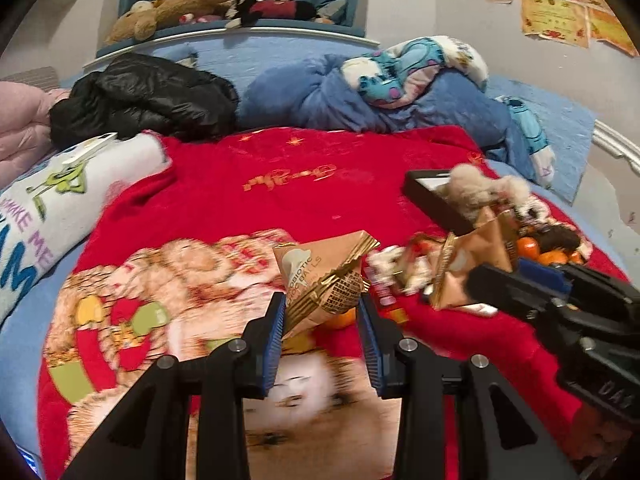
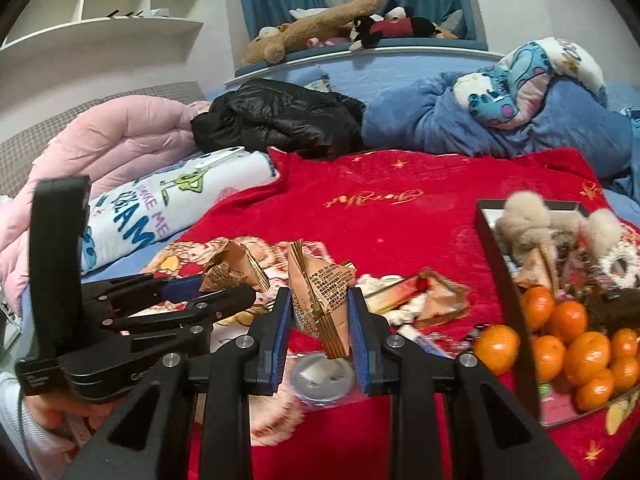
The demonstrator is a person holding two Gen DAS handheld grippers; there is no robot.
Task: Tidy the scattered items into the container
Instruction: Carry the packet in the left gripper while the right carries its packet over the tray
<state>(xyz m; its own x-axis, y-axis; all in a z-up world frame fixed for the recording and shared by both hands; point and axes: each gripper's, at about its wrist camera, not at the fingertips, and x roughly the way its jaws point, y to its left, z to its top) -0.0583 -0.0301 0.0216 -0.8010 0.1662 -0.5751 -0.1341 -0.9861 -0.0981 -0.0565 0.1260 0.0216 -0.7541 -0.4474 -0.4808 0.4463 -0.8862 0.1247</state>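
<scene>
left gripper [image 1: 322,316] clamped on a snack packet [image 1: 324,280] above the bed | right gripper [image 2: 318,320] clamped on another packet [image 2: 320,292] | judged light, crinkly, crushable; best pinched at crimped seam | box [image 2: 486,216] nearby

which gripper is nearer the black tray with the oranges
Right. The right gripper, shut on a snack packet, is just left of the tray; the left gripper, holding another packet, is farther left.

Open red blanket [image 2: 400,216] leads to the tray [image 2: 494,256], apparently nearly full with tangerines [image 2: 588,354].
</scene>
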